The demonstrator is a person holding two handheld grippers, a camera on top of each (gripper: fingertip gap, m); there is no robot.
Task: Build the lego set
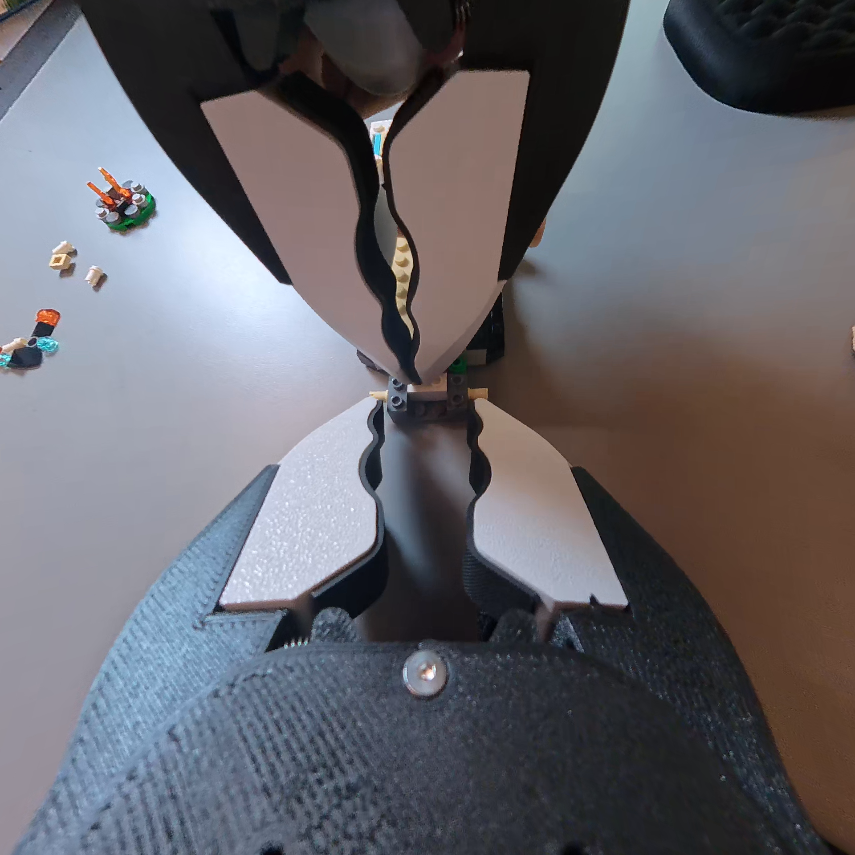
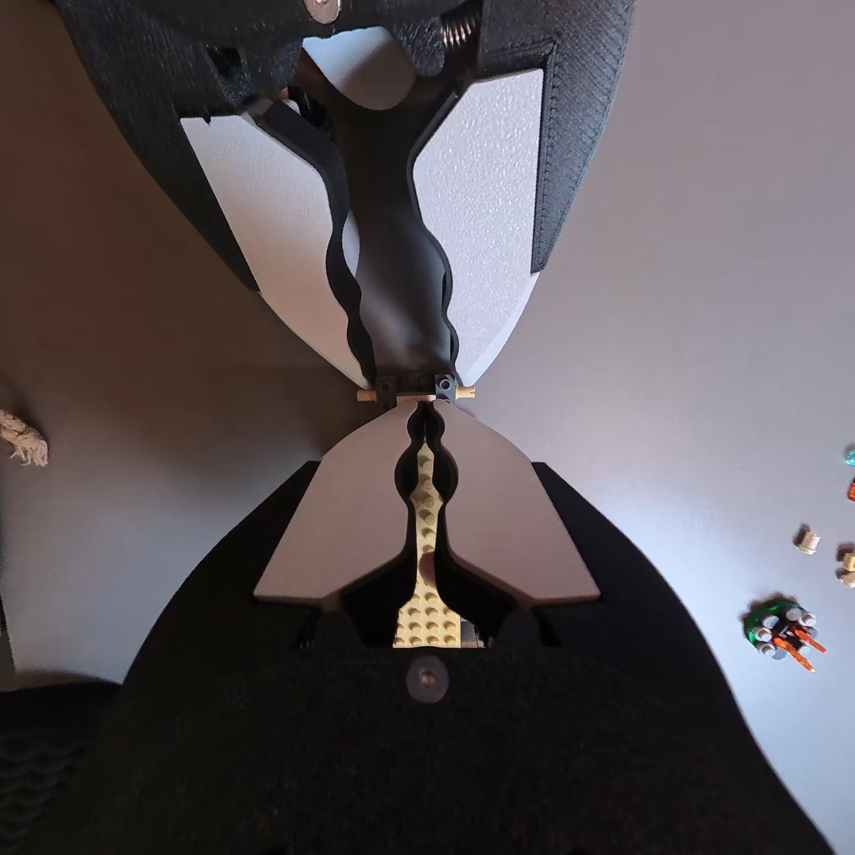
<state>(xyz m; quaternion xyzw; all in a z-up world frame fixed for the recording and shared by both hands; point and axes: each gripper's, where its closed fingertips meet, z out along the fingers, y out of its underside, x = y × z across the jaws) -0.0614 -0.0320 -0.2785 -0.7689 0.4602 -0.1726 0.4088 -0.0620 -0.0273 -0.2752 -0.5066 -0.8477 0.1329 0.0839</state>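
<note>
My left gripper [image 1: 428,409] is shut on a small dark grey brick assembly [image 1: 398,400] with a tan pin sticking out of each side; its pads press on the two ends. The assembly also shows in the right wrist view [image 2: 445,384]. My right gripper [image 2: 423,406] is shut, and its joined tips touch a white piece [image 1: 428,392] on top of the assembly. In the left wrist view the right gripper [image 1: 415,377] comes in from above. A tan studded plate [image 2: 428,509] lies under the right gripper's fingers, next to black bricks [image 1: 492,333] and a green stud [image 1: 458,367].
On the grey table [image 1: 185,416] lie a green round base with orange flame pieces [image 1: 125,203], small tan pieces [image 1: 62,257] and black pieces with orange and cyan bits [image 1: 32,342]. A black woven object [image 1: 763,51] is at the far right. A rope end [image 2: 25,444] lies at the left. My two grippers' fingertips are within a few centimetres of each other.
</note>
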